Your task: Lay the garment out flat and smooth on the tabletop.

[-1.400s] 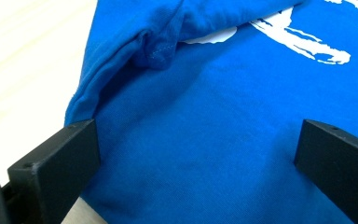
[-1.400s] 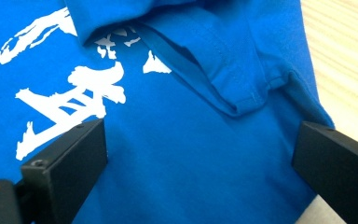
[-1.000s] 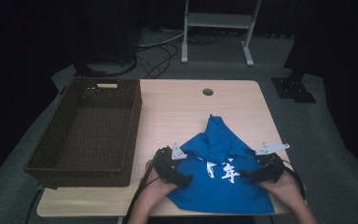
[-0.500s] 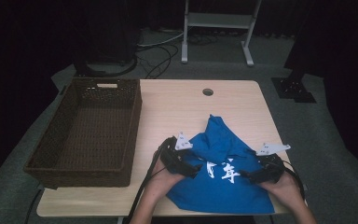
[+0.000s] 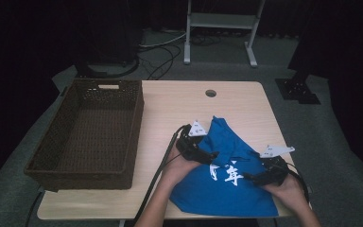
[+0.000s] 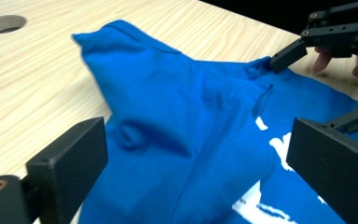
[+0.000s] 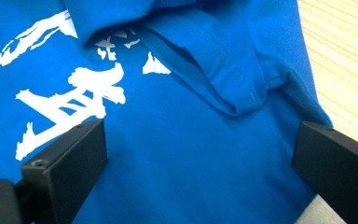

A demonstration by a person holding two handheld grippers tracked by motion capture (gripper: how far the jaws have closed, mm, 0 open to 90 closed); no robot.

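A blue T-shirt (image 5: 227,189) with white printed characters (image 5: 229,174) lies crumpled at the near right of the wooden table (image 5: 170,109). My left gripper (image 5: 209,156) hovers over the shirt's left side. In the left gripper view the left gripper (image 6: 200,154) is open; its jaws have just been closing a little, with rumpled blue cloth (image 6: 168,102) beneath them and not pinched. My right gripper (image 5: 253,178) rests at the shirt's right side. The right gripper (image 7: 198,154) is open over the flat cloth (image 7: 177,186), near a folded sleeve hem (image 7: 223,88).
A dark wicker basket (image 5: 105,83) with nothing in it stands on the table's left half. A round cable hole (image 5: 211,93) sits near the far edge. A metal stand (image 5: 220,19) and floor cables (image 5: 163,52) lie beyond the table. Bare wood shows between basket and shirt.
My left gripper has moved from the shirt's left edge away from the person and to the right, over the shirt, rising a little. The right gripper has stayed where it was.
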